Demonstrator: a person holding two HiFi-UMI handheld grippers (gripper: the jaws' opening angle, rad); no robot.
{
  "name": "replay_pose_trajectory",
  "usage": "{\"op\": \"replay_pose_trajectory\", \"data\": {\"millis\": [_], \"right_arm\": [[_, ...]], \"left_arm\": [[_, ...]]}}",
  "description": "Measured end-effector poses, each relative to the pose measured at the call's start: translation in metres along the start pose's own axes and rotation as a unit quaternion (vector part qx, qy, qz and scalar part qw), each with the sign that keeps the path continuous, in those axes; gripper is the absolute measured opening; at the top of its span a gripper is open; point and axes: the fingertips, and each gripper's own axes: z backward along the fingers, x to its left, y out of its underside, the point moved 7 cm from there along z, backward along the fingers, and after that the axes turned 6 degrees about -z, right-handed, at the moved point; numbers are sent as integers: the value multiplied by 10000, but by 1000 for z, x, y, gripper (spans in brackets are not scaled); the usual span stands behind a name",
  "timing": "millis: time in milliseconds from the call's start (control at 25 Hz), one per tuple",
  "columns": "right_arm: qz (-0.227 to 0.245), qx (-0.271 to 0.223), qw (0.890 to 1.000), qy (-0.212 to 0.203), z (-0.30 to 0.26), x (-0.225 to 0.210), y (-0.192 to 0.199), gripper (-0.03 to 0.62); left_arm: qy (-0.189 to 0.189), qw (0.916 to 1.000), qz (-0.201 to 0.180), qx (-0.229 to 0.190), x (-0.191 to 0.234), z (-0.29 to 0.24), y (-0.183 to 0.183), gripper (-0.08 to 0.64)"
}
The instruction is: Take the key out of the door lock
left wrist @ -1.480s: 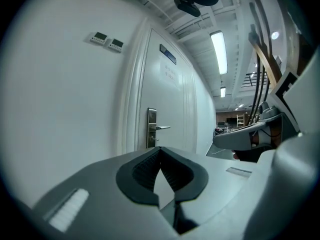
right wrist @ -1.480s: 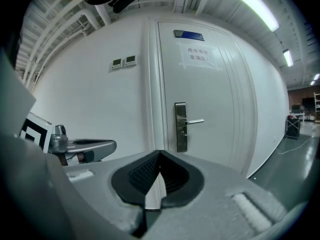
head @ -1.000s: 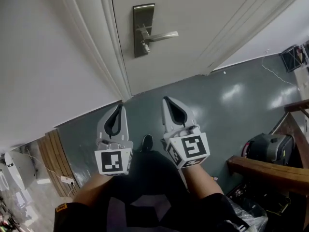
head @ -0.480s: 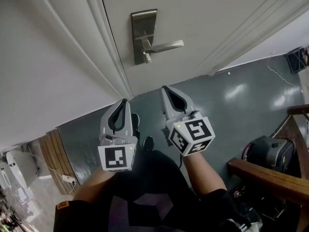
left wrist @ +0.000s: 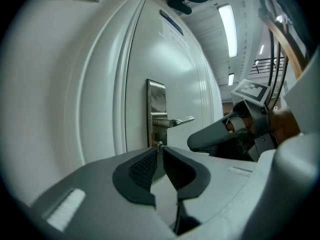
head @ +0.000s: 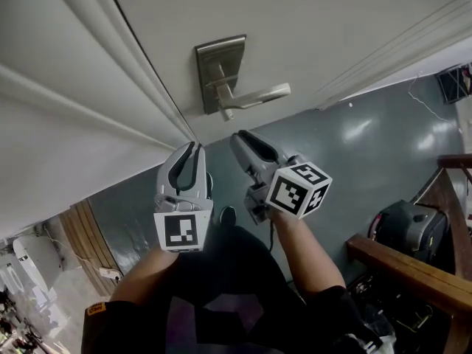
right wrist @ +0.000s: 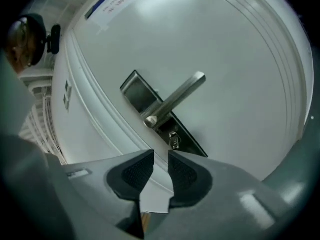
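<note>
ok so small update: both my grippers have come in closer to the door (head: 332, 21) over the last second, and the lock plate (head: 214, 68) looks a lot nearer in the head view. the real change is my right gripper (head: 237, 136). i've rolled it over so its marker cube sits tilted, and its jaws, which were pressed together, have just been opening. there's a clear gap between the pads (right wrist: 137, 171) now, with nothing in it yet.

the key (right wrist: 173, 140) is still stuck in the lock, low on the plate just beside the handle (head: 254, 94). in the right gripper view it sits a little beyond my jaw tips, roughly lined up with the gap. my left gripper (head: 195, 146) has its jaws together and empty, beside the right one and short of the door.

so i reckon the approach is nearly done. next is pushing the right one forward so the pads straddle the key head, then squeeze. that handle's close though, so i could easily bump it.
</note>
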Motion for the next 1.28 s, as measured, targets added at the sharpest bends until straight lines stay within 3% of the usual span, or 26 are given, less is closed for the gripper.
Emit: {"op": "replay_pose_trajectory", "data": {"millis": [240, 480, 800, 880, 1280], "right_arm": [[-1314, 97, 9904, -408, -25, -30, 1, 97], [-2542, -60, 9589, -1260, -48, -41, 2, 98], [-3230, -135, 9331, -1576, -67, -47, 3, 86], [-3316, -167, 9287, -1649, -67, -45, 2, 34], [-3438, -297, 9258, -1542, -65, -49, 7, 17]], "left_arm": [[18, 9998, -74, 197, 9, -23, 11, 61], [24, 9994, -154, 324, 16, -36, 23, 58], [17, 9990, -147, 431, 20, -36, 27, 51], [-8, 9989, -138, 448, 20, -33, 25, 49], [-195, 9987, -84, 467, 23, -24, 31, 46]]}}
